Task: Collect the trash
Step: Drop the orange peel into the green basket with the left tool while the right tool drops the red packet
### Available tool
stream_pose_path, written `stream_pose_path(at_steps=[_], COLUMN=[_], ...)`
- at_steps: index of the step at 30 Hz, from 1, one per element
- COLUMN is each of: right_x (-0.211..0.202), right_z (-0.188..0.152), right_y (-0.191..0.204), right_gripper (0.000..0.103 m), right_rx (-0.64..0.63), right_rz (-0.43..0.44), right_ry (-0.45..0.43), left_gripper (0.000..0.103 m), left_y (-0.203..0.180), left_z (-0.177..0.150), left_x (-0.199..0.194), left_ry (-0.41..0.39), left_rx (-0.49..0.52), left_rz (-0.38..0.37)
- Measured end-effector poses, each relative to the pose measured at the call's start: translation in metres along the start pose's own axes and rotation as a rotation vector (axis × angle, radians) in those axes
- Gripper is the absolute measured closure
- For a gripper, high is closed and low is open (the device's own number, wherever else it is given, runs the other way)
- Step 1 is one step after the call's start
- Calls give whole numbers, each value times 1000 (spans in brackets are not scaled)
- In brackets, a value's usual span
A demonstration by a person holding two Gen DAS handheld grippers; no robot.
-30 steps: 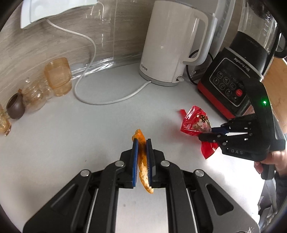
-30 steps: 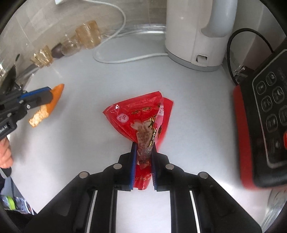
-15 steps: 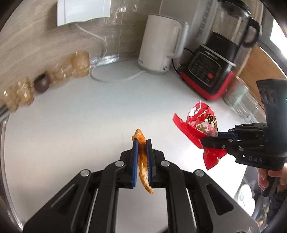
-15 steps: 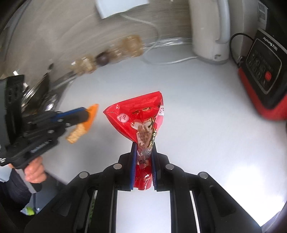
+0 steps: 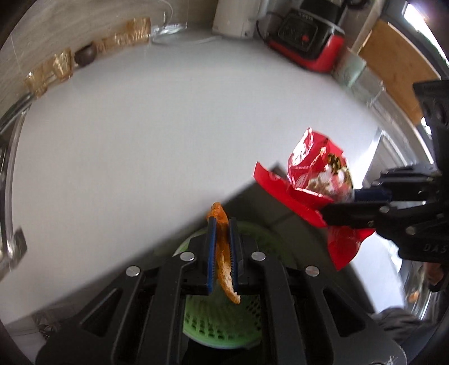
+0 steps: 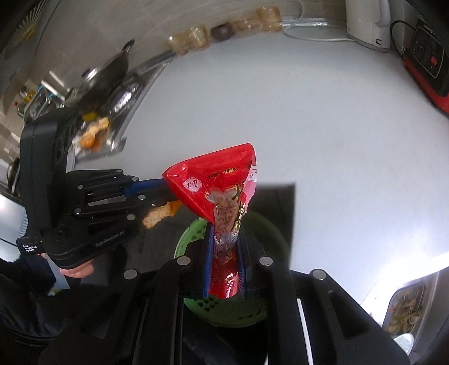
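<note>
1. Orange peel [image 5: 221, 252] clamped between blue pads [image 5: 211, 252] of left gripper [image 5: 223, 254], hanging past the counter edge, above the green bin [image 5: 221, 323].
2. Red wrapper [image 6: 221, 191] pinched by its neck in right gripper [image 6: 224, 264], jaws tight on it, likewise over the bin [image 6: 224, 311].
3. Seen from the left camera: wrapper [image 5: 314, 179] and right gripper [image 5: 350, 199] just beside the peel, to its right, apart from it.
4. White counter [image 5: 140, 140] behind, bare in the middle.
5. Farther back by the wall: amber glasses [image 5: 134, 31], brown cup [image 5: 85, 54], white kettle [image 6: 367, 22], red-and-black blender [image 5: 306, 42].
6. Wok [image 6: 109, 75] at far left, blurred.
</note>
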State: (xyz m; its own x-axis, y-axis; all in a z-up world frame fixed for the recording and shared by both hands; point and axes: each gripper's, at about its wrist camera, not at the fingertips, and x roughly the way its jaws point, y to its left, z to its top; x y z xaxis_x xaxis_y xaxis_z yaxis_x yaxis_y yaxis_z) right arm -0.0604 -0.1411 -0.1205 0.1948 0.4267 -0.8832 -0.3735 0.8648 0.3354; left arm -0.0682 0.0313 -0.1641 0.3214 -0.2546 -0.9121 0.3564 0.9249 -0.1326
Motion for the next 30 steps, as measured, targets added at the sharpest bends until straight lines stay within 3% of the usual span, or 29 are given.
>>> stream_pose_path(at_steps=[9,14,17,18,19,22,28,30], right_x=[18,36,45,46,48,51,56,58], right_z=[-28,-40,-45,-46,-48,-50,-51,-50], right_y=[12,18,18,19,19,19,24,27], right_gripper=[87,87,87,87,87,87,86,85], right_rx=[-6,-6,6,8,12,19,5,-3], right_rz=[-70,-72,-68,-67,-67,-65,-61,-54], right_ry=[59,107,134,138,141,149,157,159], left_gripper=[94,93,86,77,61,34,14,13], left_y=[2,1,-1,-3,-3,-4,7,12], left_z=[-47,-60,-65,-68,-69,-67,-64,-63], left_x=[36,54,57,57,55,48,36,31], left_ry=[101,169,192,194,192,166,166,158], left_rx=[44,57,72,80,85,90,57,39], left_rz=[-24,-87,-98,-94,-88,-63,-22,1])
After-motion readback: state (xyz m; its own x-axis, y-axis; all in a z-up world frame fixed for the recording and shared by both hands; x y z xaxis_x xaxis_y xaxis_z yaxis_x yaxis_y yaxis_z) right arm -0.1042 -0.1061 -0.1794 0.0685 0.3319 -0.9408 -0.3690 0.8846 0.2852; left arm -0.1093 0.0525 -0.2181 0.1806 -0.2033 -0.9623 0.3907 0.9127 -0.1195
